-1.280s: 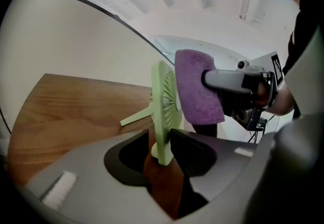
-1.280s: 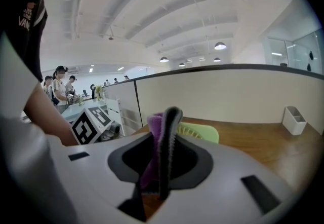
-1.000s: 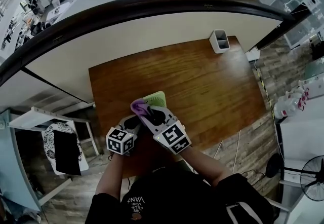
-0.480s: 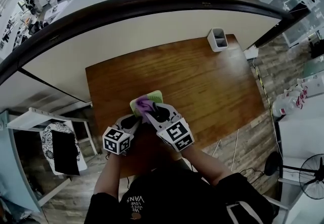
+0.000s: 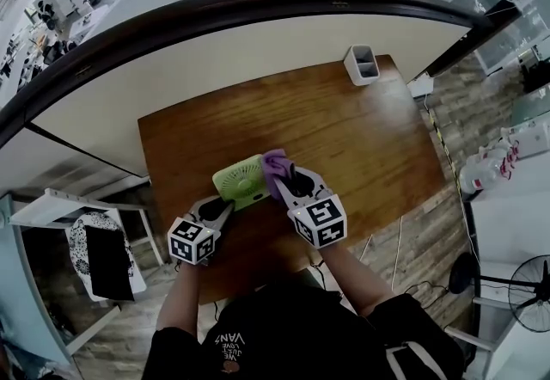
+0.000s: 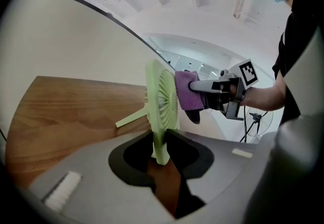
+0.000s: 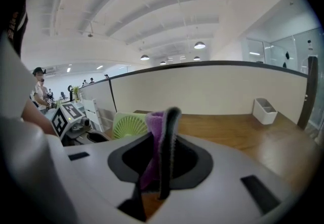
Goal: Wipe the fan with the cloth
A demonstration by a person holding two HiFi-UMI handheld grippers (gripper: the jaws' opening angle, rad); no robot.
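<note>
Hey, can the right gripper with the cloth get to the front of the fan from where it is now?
Probably yes. The left gripper clamps the fan upright, its grille facing the right gripper, and the cloth sits right beside it with nothing between.

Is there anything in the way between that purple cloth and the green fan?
Nothing visible. The right hand-held gripper holds the cloth right beside the grille of the fan, while the left hand-held gripper grips the fan's edge.
</note>
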